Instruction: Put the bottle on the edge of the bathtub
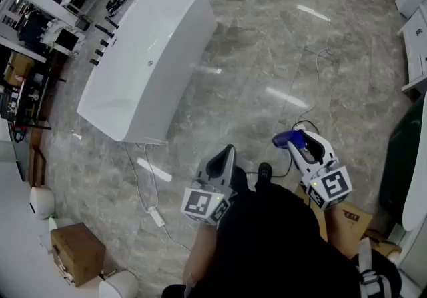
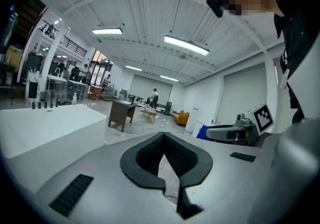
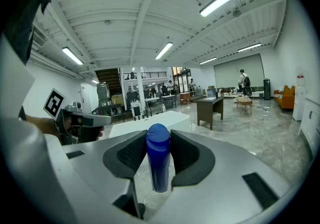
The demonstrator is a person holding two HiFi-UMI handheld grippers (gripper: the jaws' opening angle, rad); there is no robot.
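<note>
Person in a black top (image 1: 273,243), grey plastic left tongs (image 1: 229,151) and matching right tongs (image 1: 298,141), black ribbed pads (image 2: 144,157) lining the jaws, a black-and-white square-marker cube (image 1: 202,203) behind each

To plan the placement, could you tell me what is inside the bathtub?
In the head view, the bathtub holds nothing loose: a bare white basin with one small round fitting. The floor just behind its near wall is hidden.

Blue bottle (image 3: 159,158), white bathtub (image 1: 147,57), grey veined floor (image 1: 280,43).
My left gripper (image 1: 229,151) and my right gripper (image 1: 298,140) are pale grey with black pads (image 2: 142,160); their marker cubes (image 1: 331,187) show black squares on white.
</note>
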